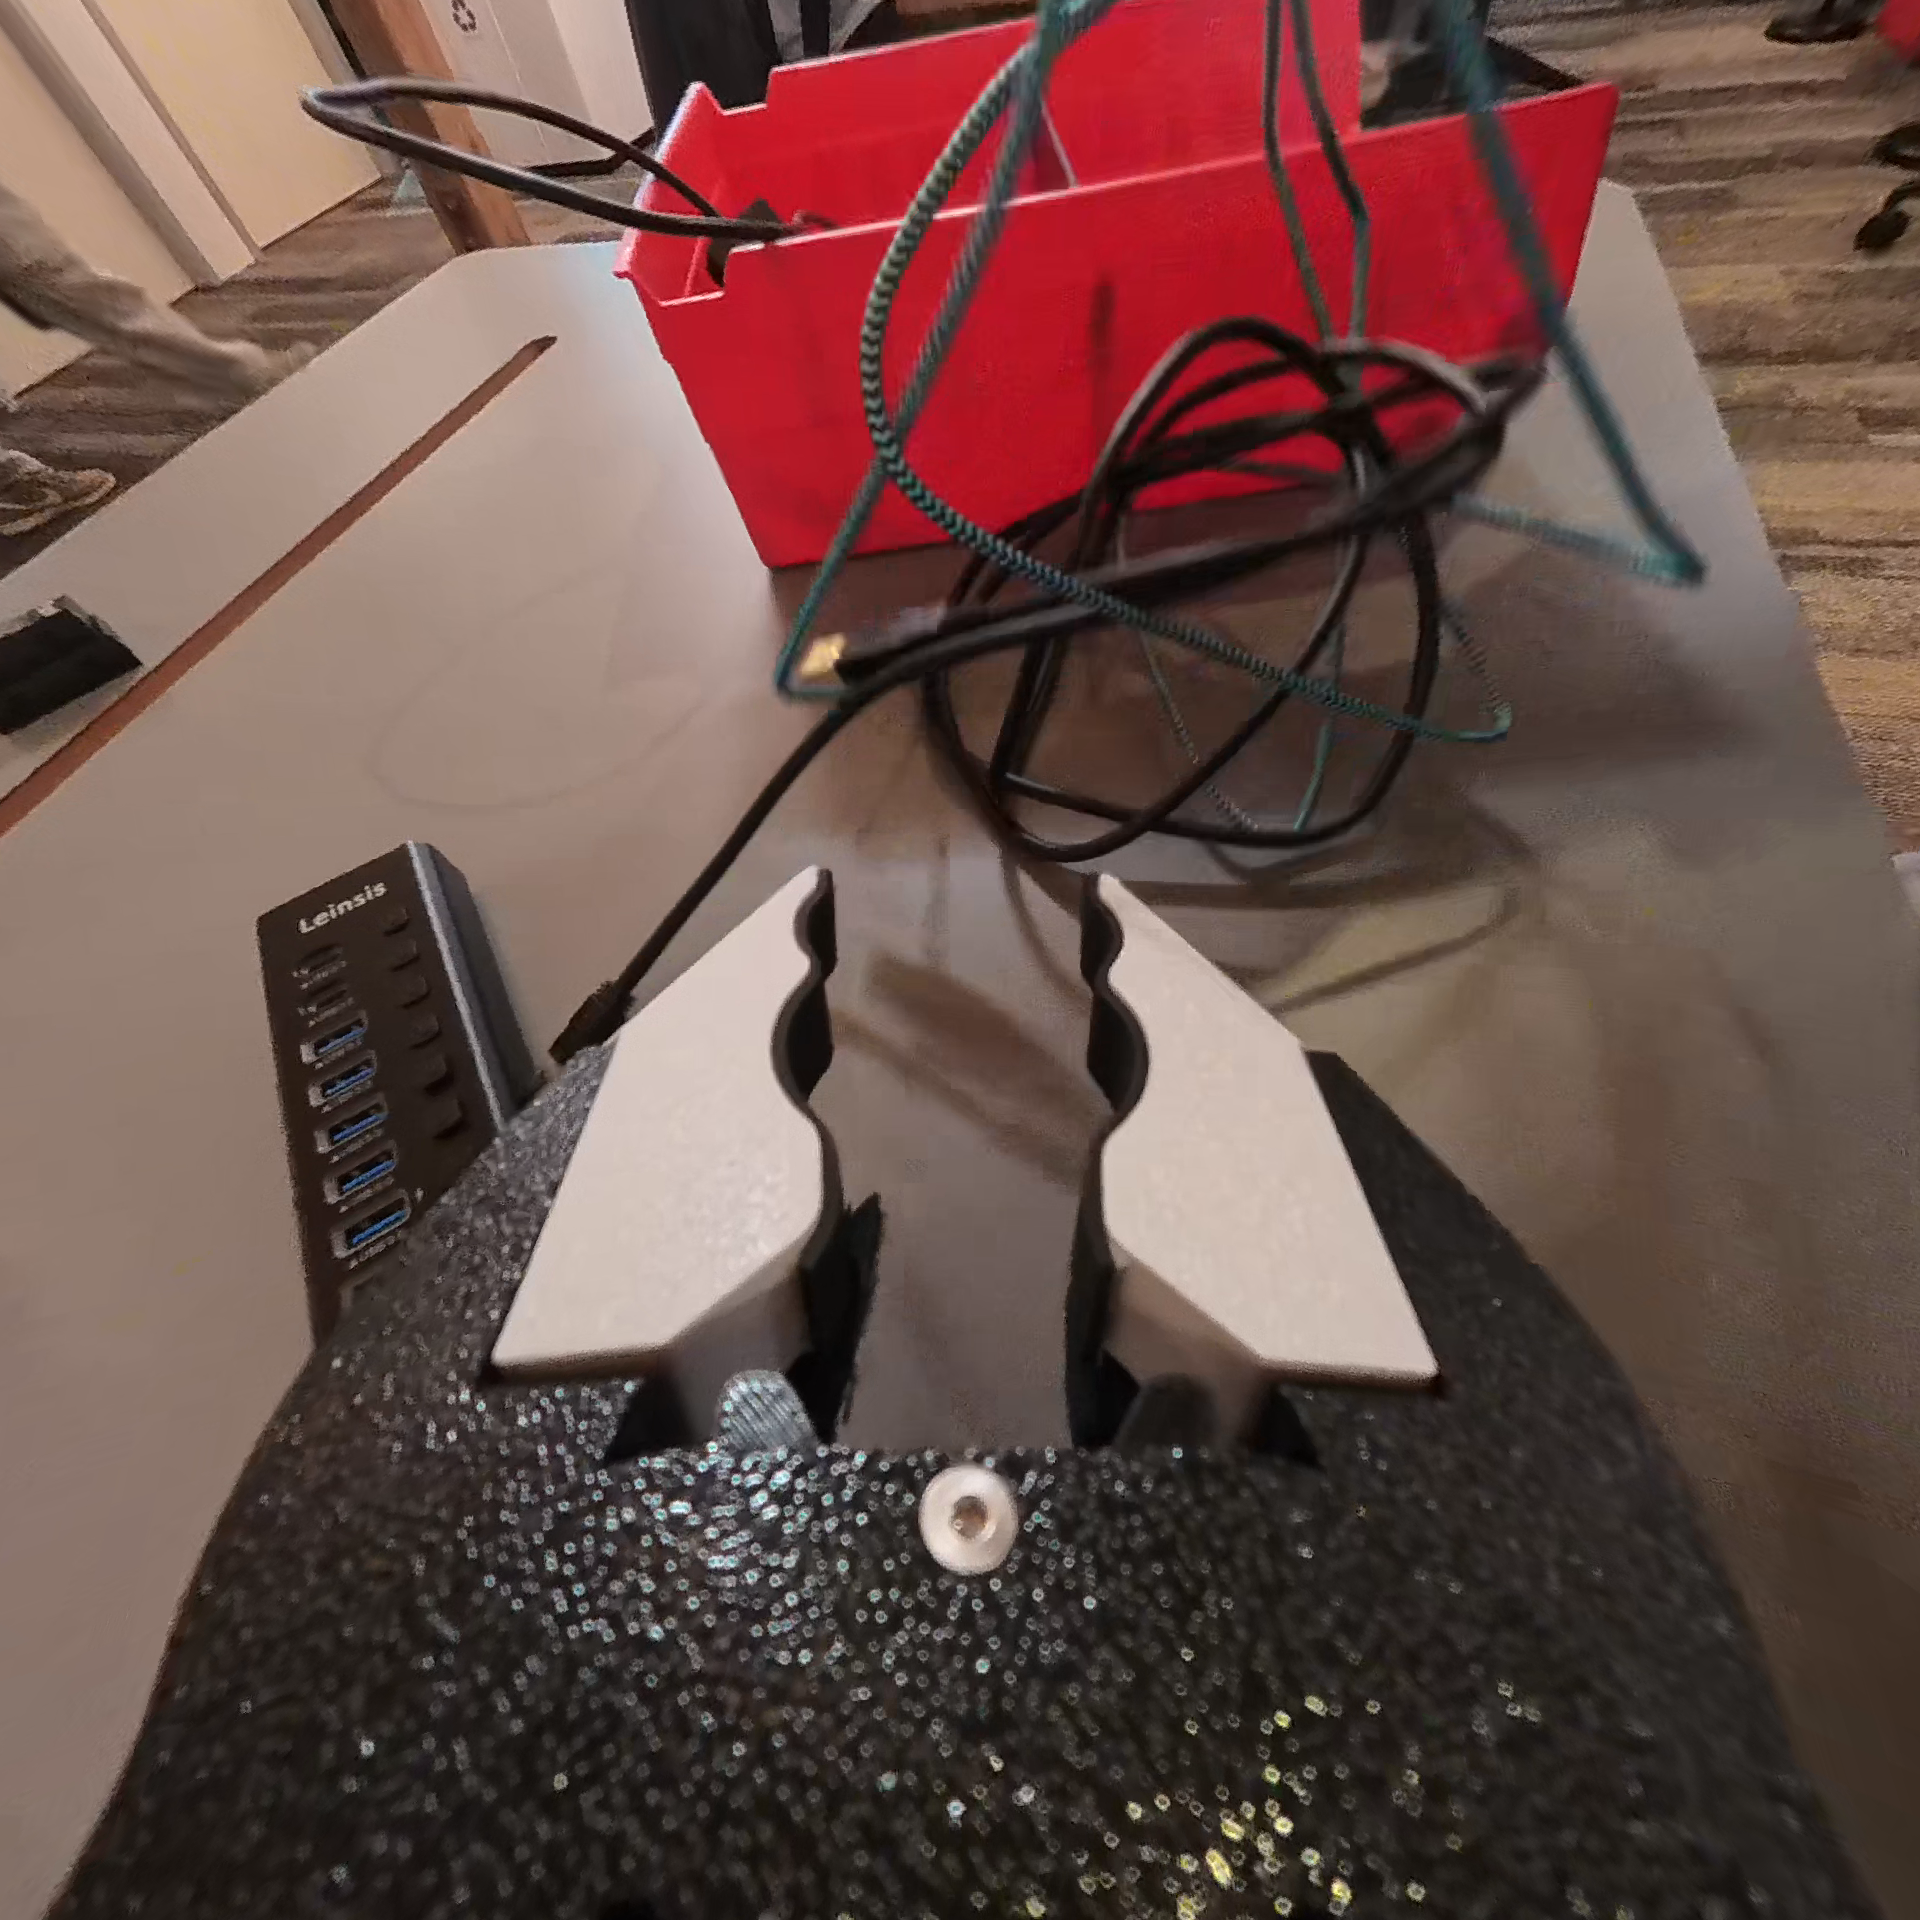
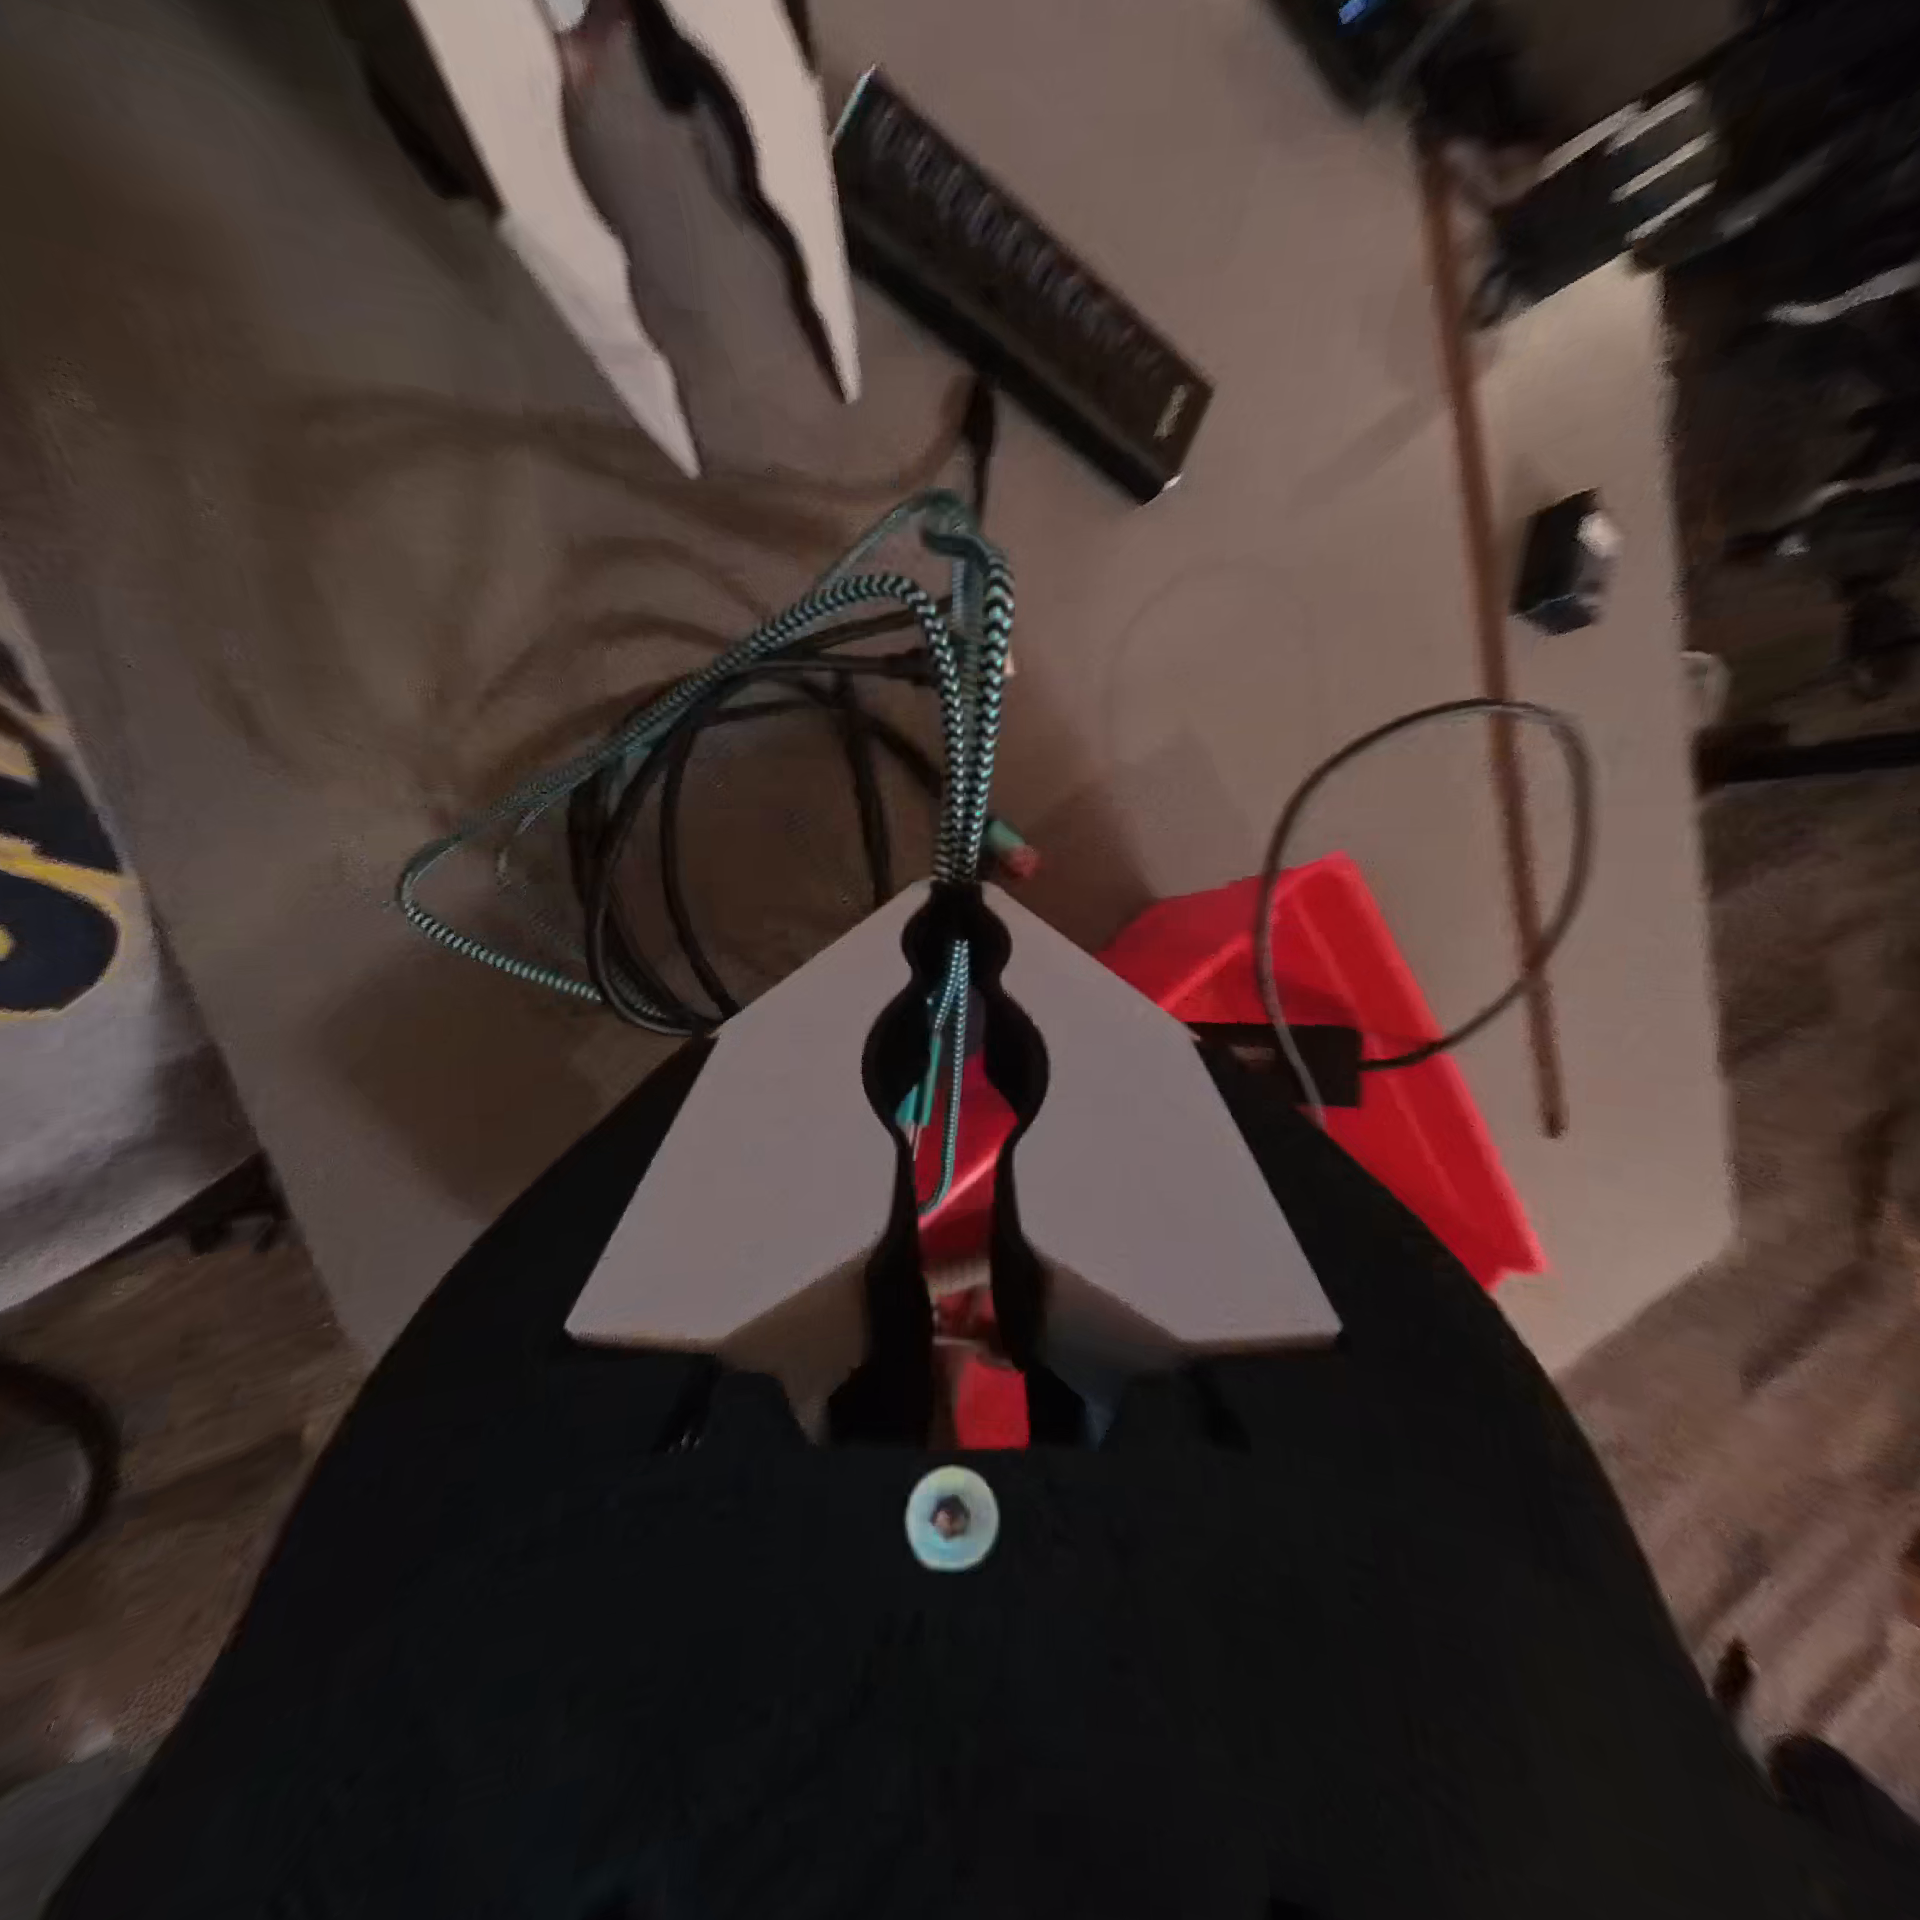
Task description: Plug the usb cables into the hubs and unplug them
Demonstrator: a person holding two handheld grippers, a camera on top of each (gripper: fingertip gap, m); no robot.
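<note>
My right gripper [image 2: 956, 894] is shut on a green-and-black braided cable [image 2: 971, 727] and holds it up above the table; its loops hang down into a tangle with a black cable [image 2: 665, 831]. In the left wrist view the braided cable [image 1: 883, 343] drops from above onto the black cable coil [image 1: 1195, 665]. My left gripper [image 1: 956, 894] is open and empty, low over the table. A black USB hub [image 1: 364, 1070] with blue ports lies just left of it; the hub also shows in the right wrist view [image 2: 1018, 281]. A black plug [image 1: 592, 1023] rests beside the hub.
A red bin [image 1: 1039, 312] stands at the back of the grey table [image 1: 416, 675], with a thin black cable [image 1: 499, 135] looping out of it. It shows below my right gripper [image 2: 1382, 1060]. The left gripper's fingers [image 2: 644, 208] appear at the top. Carpeted floor surrounds the table. The grippers' ends are close to 15 centimetres from one another. My left tips are roughly 12 centimetres from the black USB hub [image 1: 364, 1070]. The right camera catches it too, in the right wrist view [image 2: 1059, 308].
</note>
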